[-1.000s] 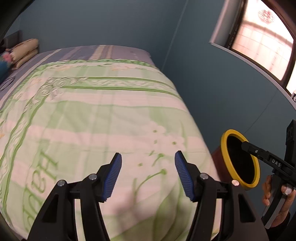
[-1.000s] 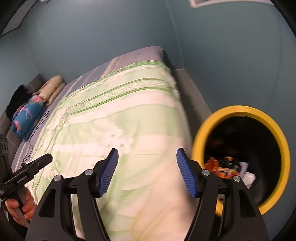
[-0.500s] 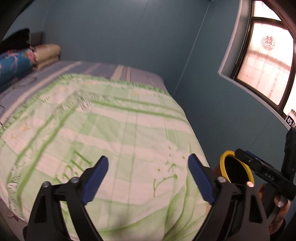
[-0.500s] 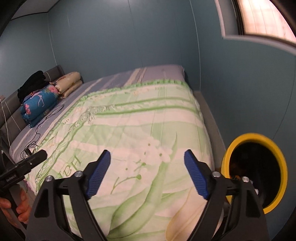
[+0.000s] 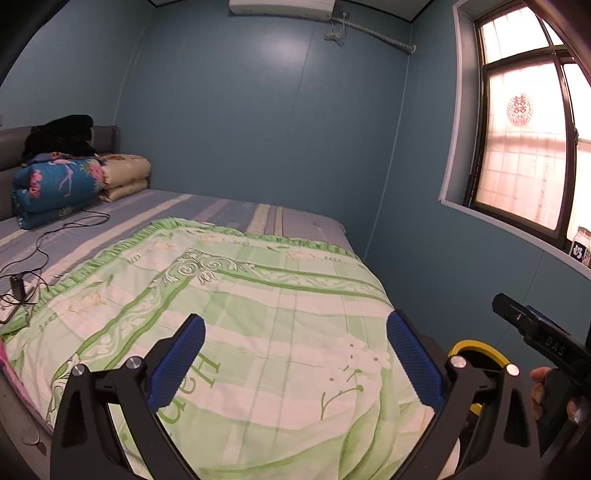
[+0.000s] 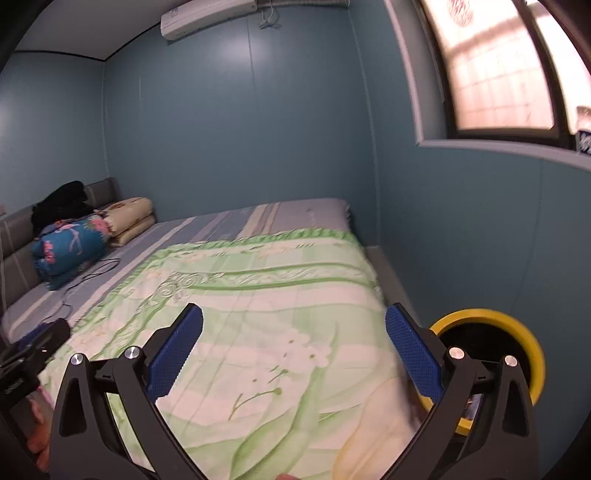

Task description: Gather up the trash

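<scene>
Left gripper (image 5: pixel 295 360): jaws spread wide, nothing between the blue pads (image 5: pixel 177 363). It is held above the foot of the bed (image 5: pixel 229 221), pointing up its length.

Right gripper (image 6: pixel 293 354): jaws likewise spread wide and empty, over the same end of the bed. In the left wrist view it shows at the right edge, held in the right hand (image 5: pixel 541 391).

Bin (image 6: pixel 517 332): black inside with a yellow rim, standing on the floor at the bed's right side, between the quilt (image 6: pixel 266 295) and the blue wall (image 6: pixel 461 240). The right gripper's right finger partly covers it. Something lies inside near the bottom edge, but it is too hidden to identify. In the left wrist view only the top arc of the rim is visible behind the left gripper's finger.

Quilt: green and white floral, spread over the near half of the bed. No loose trash can be made out on it.

Head of bed: folded blue bedding (image 5: pixel 55 188), beige pillows (image 5: pixel 125 177) just beside it, dark clothing (image 5: pixel 59 134) on top. A black cable (image 5: pixel 44 251) trails across the striped sheet (image 5: pixel 207 210).

Window (image 5: pixel 524 147) on the right wall; air conditioner (image 5: pixel 280 6) high on the far wall.
</scene>
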Demonstrator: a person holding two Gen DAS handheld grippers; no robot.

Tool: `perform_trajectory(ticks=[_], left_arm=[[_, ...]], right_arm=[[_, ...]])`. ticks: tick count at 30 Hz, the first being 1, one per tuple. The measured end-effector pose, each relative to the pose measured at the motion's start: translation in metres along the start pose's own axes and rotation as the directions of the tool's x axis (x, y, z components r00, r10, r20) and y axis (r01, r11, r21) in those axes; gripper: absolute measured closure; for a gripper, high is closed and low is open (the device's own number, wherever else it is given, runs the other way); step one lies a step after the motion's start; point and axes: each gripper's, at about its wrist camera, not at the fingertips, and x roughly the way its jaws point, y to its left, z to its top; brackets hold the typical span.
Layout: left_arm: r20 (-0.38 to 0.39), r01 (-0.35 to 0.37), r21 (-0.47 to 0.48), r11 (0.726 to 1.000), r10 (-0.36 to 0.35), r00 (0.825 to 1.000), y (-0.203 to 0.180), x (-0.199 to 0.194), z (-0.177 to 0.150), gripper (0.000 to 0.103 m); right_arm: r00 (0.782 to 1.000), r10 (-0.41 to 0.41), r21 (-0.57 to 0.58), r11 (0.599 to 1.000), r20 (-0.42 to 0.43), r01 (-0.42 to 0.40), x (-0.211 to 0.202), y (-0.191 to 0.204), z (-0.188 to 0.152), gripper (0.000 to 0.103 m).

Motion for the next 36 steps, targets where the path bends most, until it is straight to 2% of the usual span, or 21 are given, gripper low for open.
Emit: perform_trajectory(ticks=[6, 14, 20, 36], left_arm=[[0.090, -0.045, 0.023, 0.999, 0.043, 0.995, -0.007, -0.025, -0.003, 0.008], [0.113, -0.040, 0.017, 0.999, 0.038, 0.993, -0.009, -0.035, -0.005, 0.008], [0.102, -0.044, -0.012, 0.999, 0.045, 0.994, -0.003, -0.033, -0.005, 0.008], [0.091, -0.059, 0.017, 0.998, 0.057, 0.994, -0.006, -0.026, -0.008, 0.008]], right_arm=[[0.999, -0.006, -0.018, 1.000, 0.037, 0.006, -0.011, 0.006, -0.003, 0.008], [1.000, -0.009, -0.031, 0.999, 0.022, 0.010, -0.009, 0.007, -0.017, 0.008], [0.999, -0.019, -0.032, 0.999, 0.028, 0.020, -0.008, 0.009, -0.024, 0.008], [1.000, -0.015, -0.016, 1.000, -0.010, 0.015, 0.003, 0.006, -0.030, 0.008]])
